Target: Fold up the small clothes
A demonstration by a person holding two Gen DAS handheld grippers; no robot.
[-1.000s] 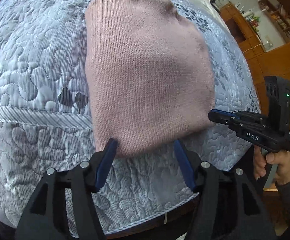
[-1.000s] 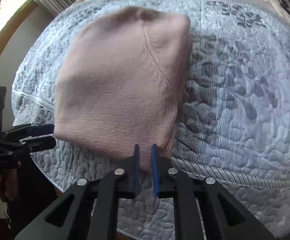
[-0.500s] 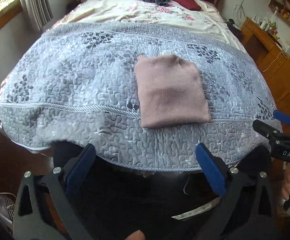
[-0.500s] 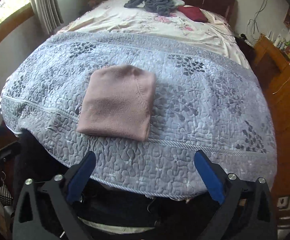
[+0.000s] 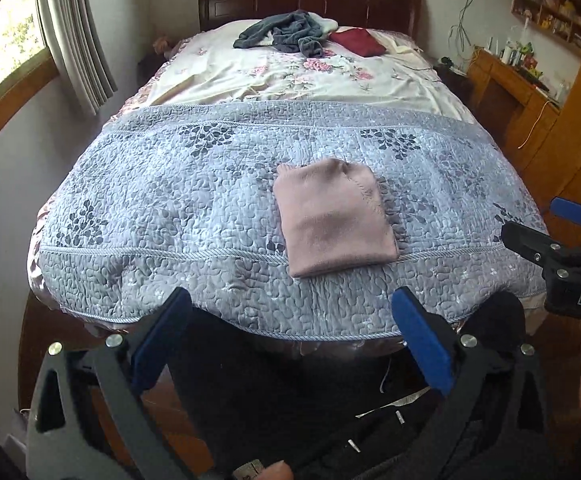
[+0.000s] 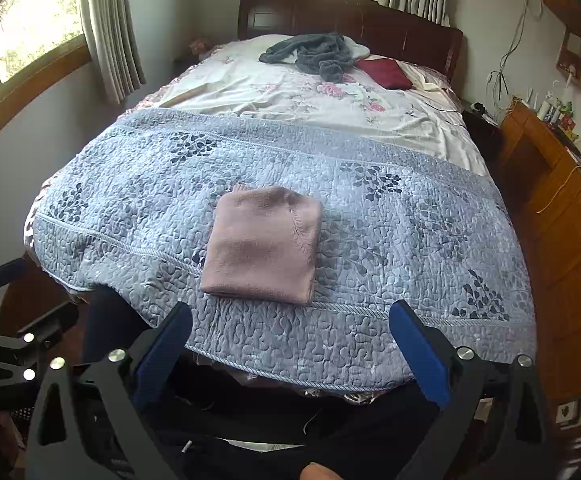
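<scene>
On the bed point(image 6: 410, 128), a grey-blue quilted coverlet point(image 6: 390, 264) spreads over the foot end, and I use it as my landmark: beyond its far edge lie a floral sheet point(image 6: 290, 96), a dark grey garment point(image 6: 314, 54) and a red cushion point(image 6: 386, 72) by the headboard. Near the coverlet's front edge, resting flat on it, sits the folded pink knit hat point(image 5: 334, 220). Off the coverlet's front edge I hold my left gripper point(image 5: 290, 344) and right gripper point(image 6: 290, 350), each with blue-padded fingers spread wide and gripping nothing.
</scene>
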